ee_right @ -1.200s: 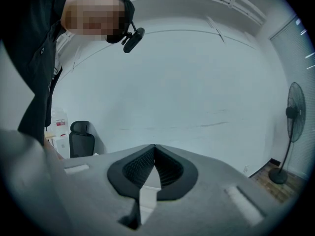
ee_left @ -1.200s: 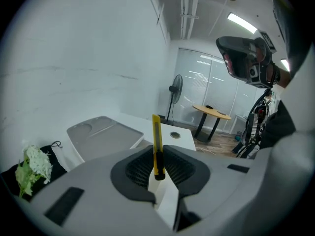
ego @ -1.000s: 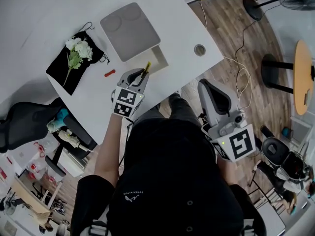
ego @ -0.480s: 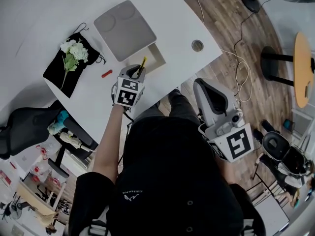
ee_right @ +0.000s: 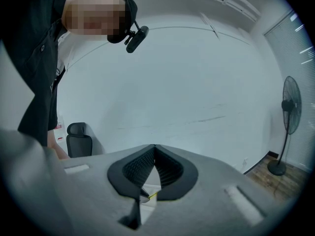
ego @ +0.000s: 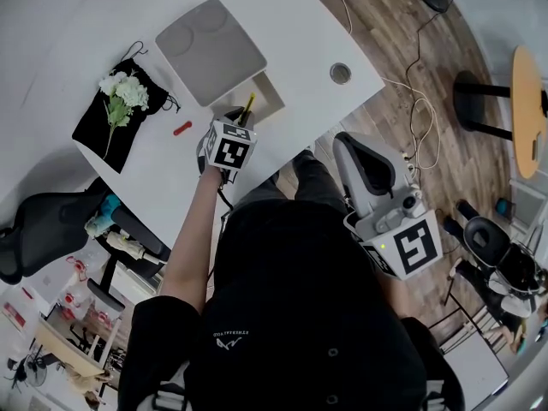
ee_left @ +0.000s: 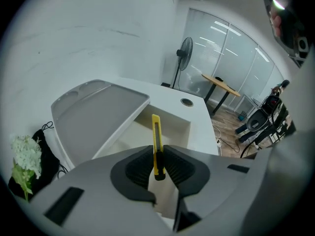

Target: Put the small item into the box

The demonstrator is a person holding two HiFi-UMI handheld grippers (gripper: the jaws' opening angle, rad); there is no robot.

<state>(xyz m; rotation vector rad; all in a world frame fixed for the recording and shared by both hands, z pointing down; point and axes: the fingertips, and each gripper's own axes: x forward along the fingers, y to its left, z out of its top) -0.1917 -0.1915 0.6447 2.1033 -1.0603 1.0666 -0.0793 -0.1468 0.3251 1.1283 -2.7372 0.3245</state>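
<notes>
My left gripper is shut on a yellow utility knife, which sticks up and forward from between the jaws. In the left gripper view the knife hangs over the open white box, beside its grey lid, and the left gripper pinches the knife's lower end. The box lies on the white table just beyond the gripper. My right gripper is held off the table over the wooden floor. In its own view the right gripper is shut with nothing in it.
A small red item lies on the table left of the gripper. White flowers rest on a black pouch further left. A round cable hole is at the table's right. A black chair stands by the near-left edge.
My left gripper has carried the knife a little forward, closer over the open box. The right gripper has hardly moved.
</notes>
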